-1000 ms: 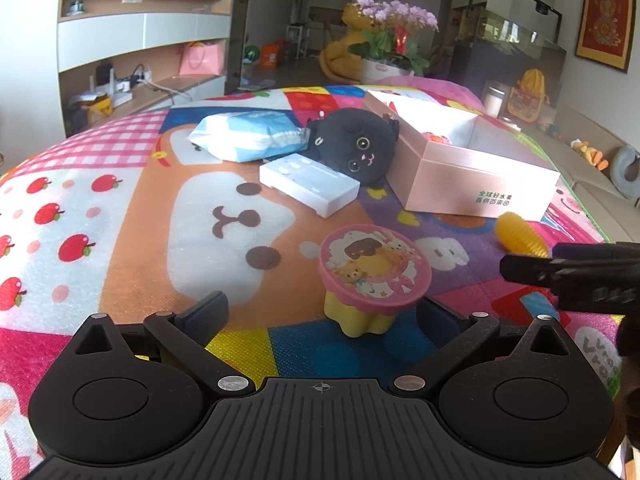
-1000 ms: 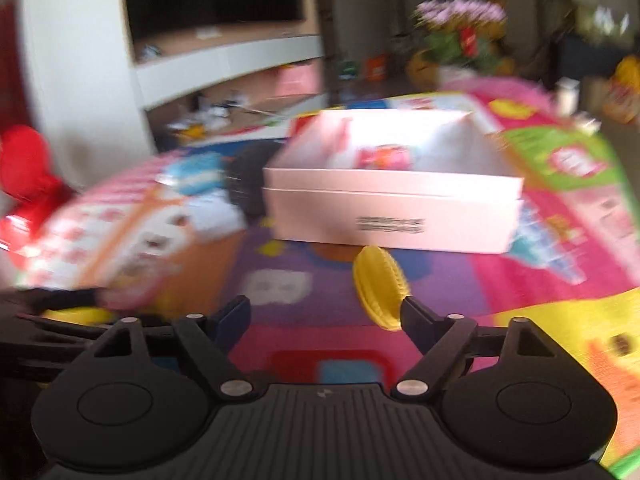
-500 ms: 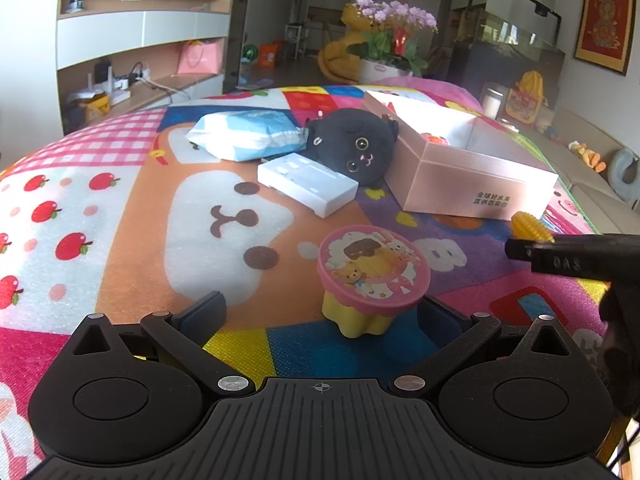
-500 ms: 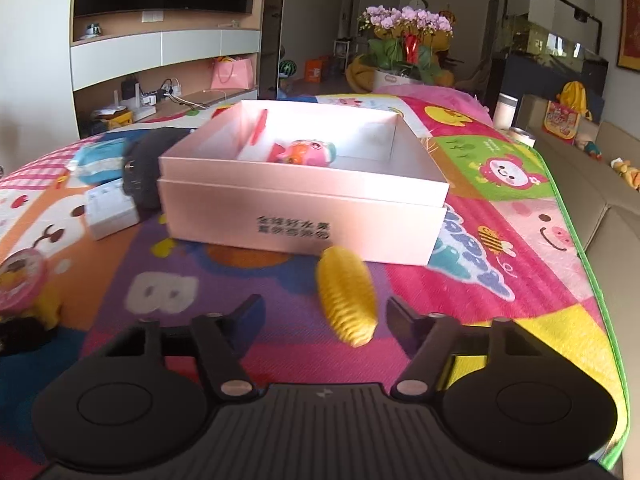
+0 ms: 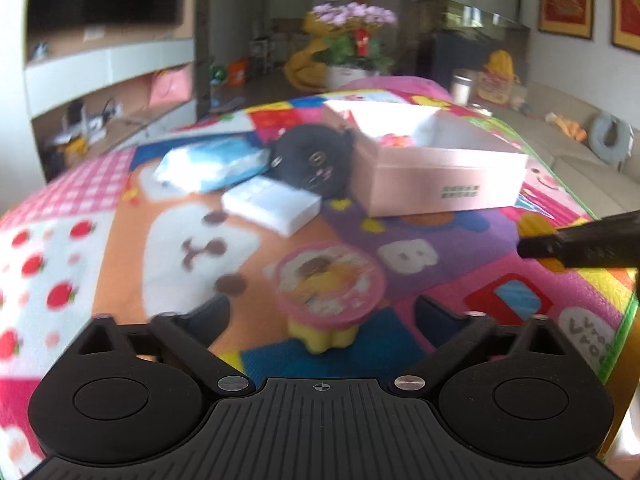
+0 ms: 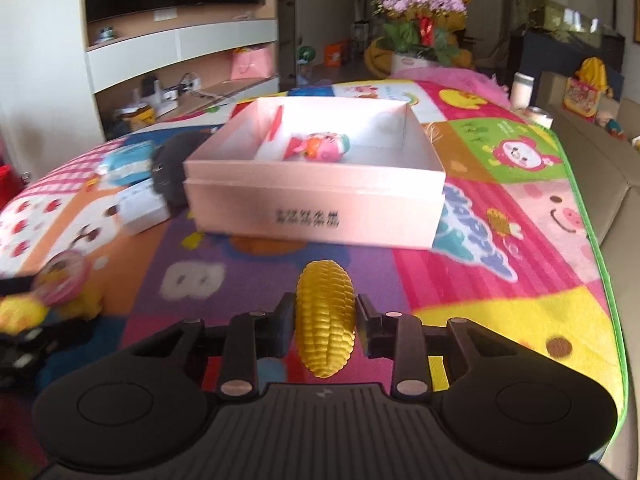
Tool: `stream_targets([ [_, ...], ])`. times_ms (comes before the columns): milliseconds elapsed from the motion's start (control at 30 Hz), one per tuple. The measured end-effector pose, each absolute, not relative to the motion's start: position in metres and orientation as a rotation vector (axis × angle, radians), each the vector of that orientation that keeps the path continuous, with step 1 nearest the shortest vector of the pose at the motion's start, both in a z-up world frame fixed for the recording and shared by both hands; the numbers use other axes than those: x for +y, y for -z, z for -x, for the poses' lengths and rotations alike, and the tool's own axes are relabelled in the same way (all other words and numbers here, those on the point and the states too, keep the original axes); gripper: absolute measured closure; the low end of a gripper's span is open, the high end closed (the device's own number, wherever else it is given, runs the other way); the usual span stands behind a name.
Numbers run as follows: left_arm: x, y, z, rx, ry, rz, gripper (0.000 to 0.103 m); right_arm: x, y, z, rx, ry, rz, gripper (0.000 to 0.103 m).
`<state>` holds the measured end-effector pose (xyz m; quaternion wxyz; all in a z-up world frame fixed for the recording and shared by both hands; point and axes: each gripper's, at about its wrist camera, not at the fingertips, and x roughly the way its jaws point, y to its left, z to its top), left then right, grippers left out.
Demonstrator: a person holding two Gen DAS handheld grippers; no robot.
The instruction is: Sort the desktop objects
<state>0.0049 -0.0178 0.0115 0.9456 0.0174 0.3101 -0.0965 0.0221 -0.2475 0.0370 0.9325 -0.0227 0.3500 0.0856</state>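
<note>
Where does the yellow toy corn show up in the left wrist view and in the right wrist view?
Left wrist view: the toy corn sits at the right edge, mostly hidden behind the right gripper's dark finger.
Right wrist view: the toy corn is low in the centre, clamped between the right gripper fingers.
Shared landmark: the pink box lies just beyond the corn in both.

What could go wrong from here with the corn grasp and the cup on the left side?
1. The right tool grips the yellow toy corn across its ribbed, rounded middle; it may slip or rotate before reaching the pink box.
2. The left tool is open around the pink-lidded cup; the blurred view suggests motion, so a finger could tip the cup.
</note>
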Motion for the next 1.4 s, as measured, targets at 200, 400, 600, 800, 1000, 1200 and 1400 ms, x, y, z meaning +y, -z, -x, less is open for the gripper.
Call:
stream_targets([
  [200, -0.03, -0.01, -0.015, 0.653, 0.198, -0.083, 0.032, -0.26, -0.045, 0.012, 0.796, -0.285, 0.007, 0.072],
  [400, -0.03, -0.011, -0.007, 0.646, 0.215, -0.104, 0.043, -0.257, -0.05, 0.04, 0.794, -0.324, 0.029, 0.072],
  [600, -0.037, -0.03, 0.018, 0.616, 0.32, -0.106, 0.043, -0.27, -0.066, 0.053, 0.744, -0.304, 0.006, 0.072],
  [800, -0.061, -0.092, -0.005, 0.436, 0.449, -0.104, 0.043, -0.292, -0.118, 0.035, 0.575, -0.256, -0.016, 0.072],
  [1000, -0.091, -0.142, -0.077, 0.262, 0.463, -0.106, 0.005, -0.303, -0.187, -0.05, 0.432, -0.253, -0.113, 0.054],
  [1200, -0.06, -0.105, -0.083, 0.383, 0.361, -0.077, 0.003, -0.31, -0.18, -0.083, 0.401, -0.147, -0.152, 0.031],
  [1400, -0.018, -0.044, -0.069, 0.579, 0.228, -0.053, 0.003, -0.303, -0.124, -0.085, 0.556, -0.101, -0.101, 0.029],
])
